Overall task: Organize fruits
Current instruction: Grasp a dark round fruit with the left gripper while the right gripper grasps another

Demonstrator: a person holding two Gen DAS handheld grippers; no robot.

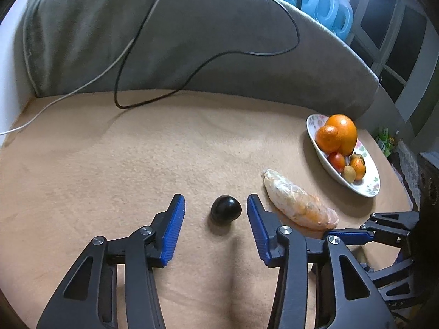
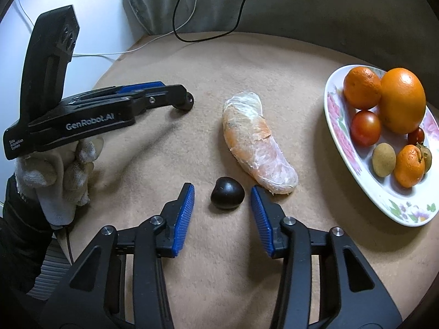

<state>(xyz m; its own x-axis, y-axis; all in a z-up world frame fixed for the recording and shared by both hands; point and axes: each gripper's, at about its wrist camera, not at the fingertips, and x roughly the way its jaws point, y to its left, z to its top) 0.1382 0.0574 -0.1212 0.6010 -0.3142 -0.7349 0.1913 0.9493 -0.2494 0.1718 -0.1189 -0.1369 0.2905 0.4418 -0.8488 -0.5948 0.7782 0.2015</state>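
A small dark plum-like fruit (image 1: 226, 209) lies on the tan cloth, and it also shows in the right wrist view (image 2: 227, 196). A peeled, wrapped citrus segment (image 1: 300, 201) lies just right of it, seen too in the right wrist view (image 2: 258, 144). A floral plate (image 1: 367, 189) (image 2: 343, 142) holds oranges (image 2: 402, 100), tomatoes and small fruits. In each wrist view the dark fruit sits between that gripper's open blue pads, apart from them: left gripper (image 1: 216, 201), right gripper (image 2: 222, 192). Neither holds anything. The left gripper also shows from the side in the right wrist view (image 2: 181, 96).
A grey cushion (image 1: 192, 41) backs the tan surface. A black cable (image 1: 192, 74) and a white cable (image 1: 68, 93) trail over the cushion onto the cloth. Blue bottles (image 1: 326, 5) stand behind the cushion. A gloved hand (image 2: 57, 170) holds the left gripper.
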